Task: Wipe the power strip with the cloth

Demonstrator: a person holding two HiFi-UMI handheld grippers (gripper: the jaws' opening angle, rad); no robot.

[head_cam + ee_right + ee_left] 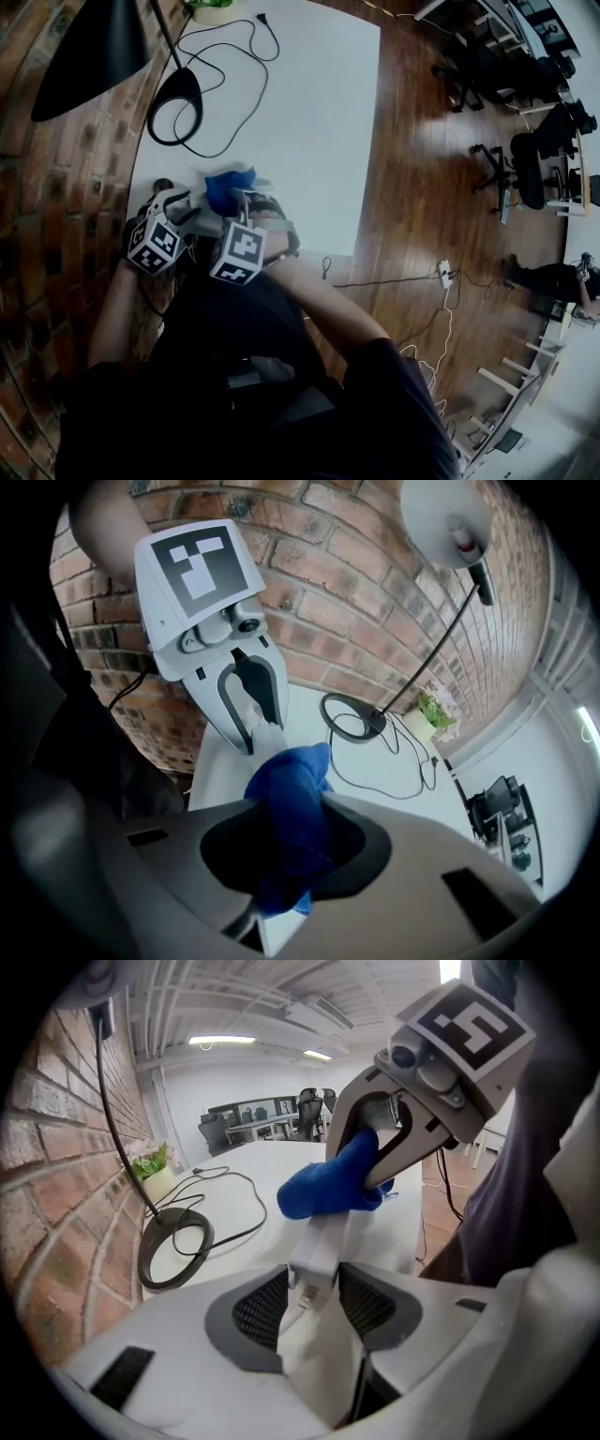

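The white power strip (319, 1260) sits between the jaws of my left gripper (314, 1283), which is shut on it and holds it above the white table (309, 112). In the right gripper view the same strip (261, 731) hangs from the left gripper (242, 691). My right gripper (286, 817) is shut on a bunched blue cloth (286, 789). That cloth (328, 1185) lies against the far end of the strip, under the right gripper (389, 1138). From the head view both grippers sit close together at the table's near left corner, with the cloth (228, 187) just beyond them.
A black lamp has its ring base (176, 108) on the table, its shade (89, 47) overhead, and a black cord (234, 56) looped across the top. A brick wall (56, 187) runs along the left. Office chairs (534, 159) and a cable (394, 281) are on the wood floor.
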